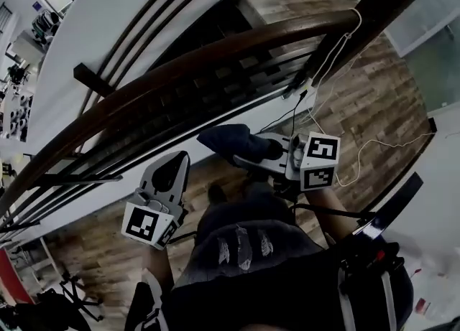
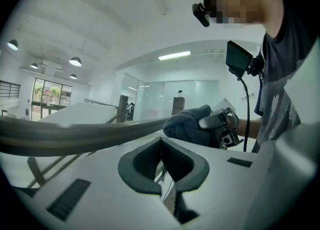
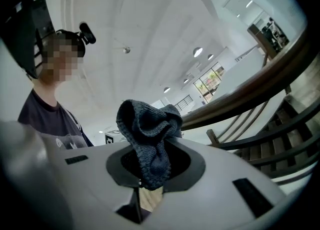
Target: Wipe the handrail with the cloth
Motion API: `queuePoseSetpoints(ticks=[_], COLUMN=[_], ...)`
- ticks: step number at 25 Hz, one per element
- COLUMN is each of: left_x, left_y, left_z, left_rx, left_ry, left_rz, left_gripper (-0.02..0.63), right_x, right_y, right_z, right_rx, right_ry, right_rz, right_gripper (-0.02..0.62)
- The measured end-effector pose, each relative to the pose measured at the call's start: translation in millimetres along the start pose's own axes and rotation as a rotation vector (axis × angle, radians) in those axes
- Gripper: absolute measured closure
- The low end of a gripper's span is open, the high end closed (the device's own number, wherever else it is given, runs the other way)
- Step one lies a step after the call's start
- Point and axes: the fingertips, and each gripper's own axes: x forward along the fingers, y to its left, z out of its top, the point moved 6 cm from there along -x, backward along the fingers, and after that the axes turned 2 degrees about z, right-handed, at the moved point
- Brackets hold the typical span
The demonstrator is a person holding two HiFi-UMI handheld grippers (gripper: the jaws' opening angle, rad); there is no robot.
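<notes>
The dark wooden handrail [image 1: 165, 75] curves from lower left to upper right; it also shows as a band in the left gripper view [image 2: 75, 134] and the right gripper view [image 3: 260, 82]. My right gripper [image 1: 272, 151] is shut on a bunched dark blue cloth [image 1: 231, 143], held just on my side of the rail; contact with the rail cannot be told. The cloth [image 3: 147, 126] sticks up out of the right gripper [image 3: 150, 166]. My left gripper [image 1: 175, 168] hangs lower left of the cloth, below the rail, shut on nothing [image 2: 161, 149]. It faces the cloth [image 2: 187, 124].
Dark lower rails and balusters [image 1: 215, 100] run under the handrail, with stair steps [image 3: 285, 139] beyond. A white cable [image 1: 334, 46] loops from the rail's upper end to a small white box [image 1: 305, 96]. Wooden floor [image 1: 359, 100] lies far below.
</notes>
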Motion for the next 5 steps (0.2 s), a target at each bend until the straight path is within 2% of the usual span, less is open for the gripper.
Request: queuePoseSetpoints(ticks=[5], left_x=[-42.8], left_y=[22.7], left_z=[-5.3], left_rx=[0.045], left_ry=[-0.006], left_rz=[0.001], left_gripper=[0.598], right_x=[51.1], right_y=[36.8], right_z=[-35.3], right_rx=[-0.016], right_ry=[0.052], right_rz=[0.021], right_gripper=[0.540])
